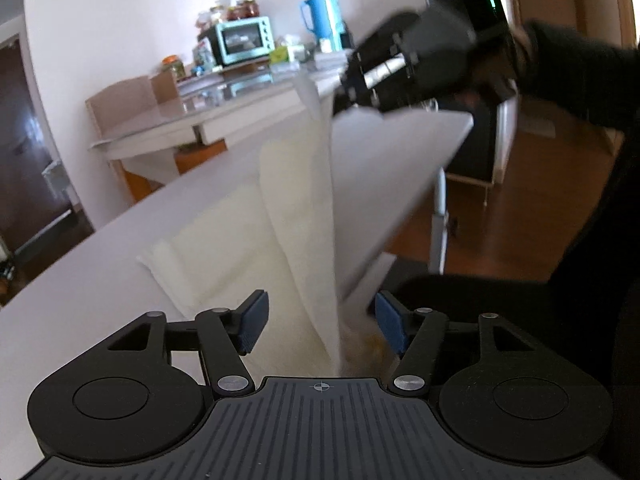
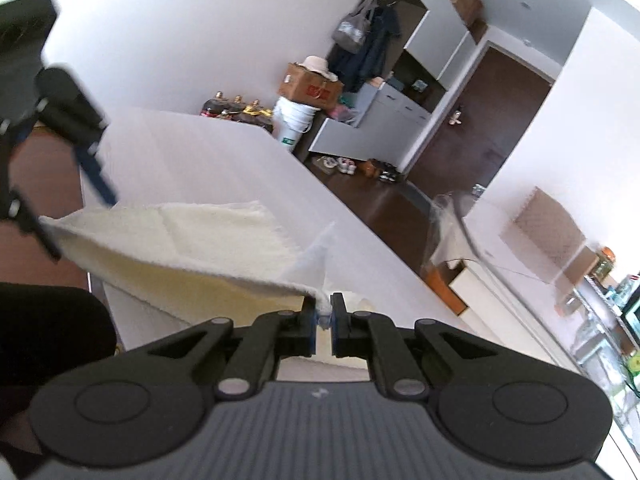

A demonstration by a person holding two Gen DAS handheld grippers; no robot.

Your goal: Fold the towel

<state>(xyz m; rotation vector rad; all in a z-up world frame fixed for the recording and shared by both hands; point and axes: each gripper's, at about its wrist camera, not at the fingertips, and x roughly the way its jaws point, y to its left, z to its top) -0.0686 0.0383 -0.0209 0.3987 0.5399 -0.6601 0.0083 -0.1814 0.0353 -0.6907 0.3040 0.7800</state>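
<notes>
Lifting one corner only, so the cream towel [image 2: 176,240] hangs slack: the right tongs [image 2: 324,322] are clamped on its near corner, raised off the white bench [image 2: 224,152], pitched down fwd. Left tongs [image 1: 318,322] gape wide, nothing pinched, w/ the draped edge running between the pads, angled down. Best bet: close left on that edge, keep both level, then carry across evenly.

Bright daylight – motion blur throughout, fisheye bending at edges.

A teal toaster oven [image 1: 244,40] and blue thermos [image 1: 323,8] stand on the far counter [image 1: 168,120].
</notes>
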